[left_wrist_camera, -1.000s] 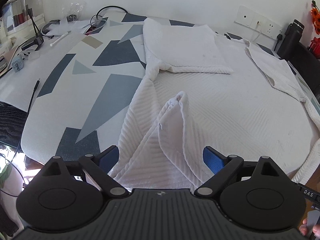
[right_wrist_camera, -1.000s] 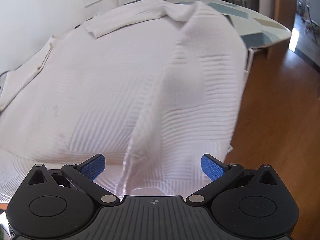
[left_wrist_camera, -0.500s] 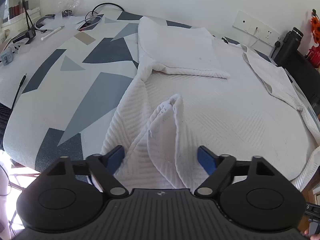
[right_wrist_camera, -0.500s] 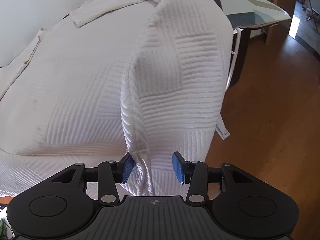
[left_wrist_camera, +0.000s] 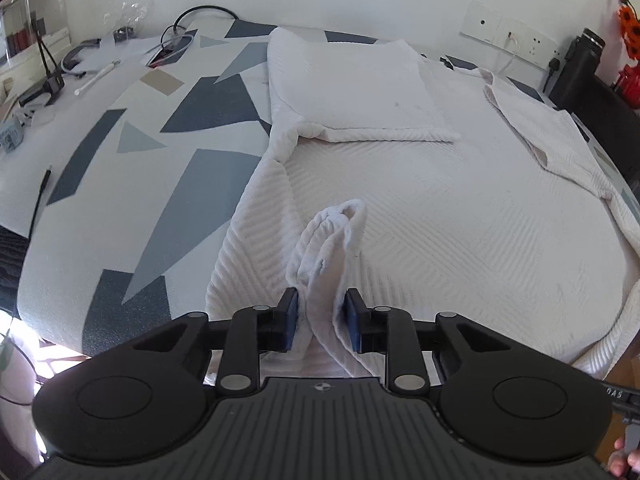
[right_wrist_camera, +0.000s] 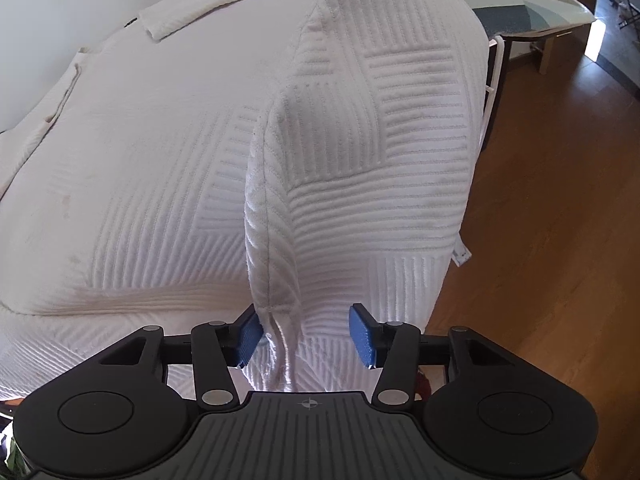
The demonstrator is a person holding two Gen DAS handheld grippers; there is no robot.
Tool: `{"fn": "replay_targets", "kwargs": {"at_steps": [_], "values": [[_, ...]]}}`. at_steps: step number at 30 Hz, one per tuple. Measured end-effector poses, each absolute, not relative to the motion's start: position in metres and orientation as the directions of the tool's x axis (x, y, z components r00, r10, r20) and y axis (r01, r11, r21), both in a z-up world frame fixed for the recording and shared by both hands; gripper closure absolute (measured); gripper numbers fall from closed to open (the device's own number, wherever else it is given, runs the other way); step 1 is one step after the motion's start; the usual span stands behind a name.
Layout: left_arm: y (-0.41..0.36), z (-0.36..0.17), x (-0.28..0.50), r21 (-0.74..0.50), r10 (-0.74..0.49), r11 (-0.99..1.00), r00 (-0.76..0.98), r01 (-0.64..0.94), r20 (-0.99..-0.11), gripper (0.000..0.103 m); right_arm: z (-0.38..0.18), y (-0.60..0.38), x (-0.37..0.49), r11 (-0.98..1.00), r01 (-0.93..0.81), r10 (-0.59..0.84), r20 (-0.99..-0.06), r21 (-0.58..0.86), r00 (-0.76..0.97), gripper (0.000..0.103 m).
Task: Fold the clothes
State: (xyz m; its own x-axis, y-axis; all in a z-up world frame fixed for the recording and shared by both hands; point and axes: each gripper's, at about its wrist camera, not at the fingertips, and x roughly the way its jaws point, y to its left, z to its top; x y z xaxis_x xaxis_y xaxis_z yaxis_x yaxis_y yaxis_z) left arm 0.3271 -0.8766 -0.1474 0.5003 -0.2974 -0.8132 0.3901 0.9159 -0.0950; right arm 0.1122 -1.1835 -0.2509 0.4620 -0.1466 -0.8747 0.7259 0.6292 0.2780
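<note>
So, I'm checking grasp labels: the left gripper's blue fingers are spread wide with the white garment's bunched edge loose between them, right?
Not quite. In the left wrist view the left gripper has its blue fingers closed in, pinching the white garment at its bunched edge, not spread wide.

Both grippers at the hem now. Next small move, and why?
Probably finish closing the right gripper first. The left gripper looks clamped on its bunched fold of the white garment, but the right one's blue pads stand apart, and only the left pad touches the hem ridge. Lifting now would likely raise one side only.
</note>
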Motion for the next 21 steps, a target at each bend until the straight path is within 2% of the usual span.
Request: {"fn": "replay_targets", "kwargs": {"at_steps": [7, 13, 16, 21], "values": [[-0.874, -0.138, 0.316, -0.038, -0.264, 0.916, 0.531, 0.398, -0.805, 0.075, -0.248, -1.192, 0.102, 0.611, 0.734, -0.138, -0.873, 0.296, 0.467, 0.062], [-0.869, -0.13, 0.309, -0.079, -0.282, 0.925, 0.531, 0.372, -0.799, 0.075, -0.245, -1.19, 0.098, 0.609, 0.731, -0.136, -0.867, 0.309, 0.48, 0.062], [-0.871, -0.13, 0.305, -0.053, -0.265, 0.925, 0.541, 0.376, -0.798, 0.074, -0.245, -1.185, 0.094, 0.615, 0.726, -0.137, -0.865, 0.308, 0.483, 0.062], [-0.875, -0.13, 0.3, -0.007, -0.239, 0.923, 0.557, 0.386, -0.795, 0.053, -0.247, -1.188, 0.095, 0.613, 0.728, -0.141, -0.864, 0.307, 0.483, 0.062]]}}
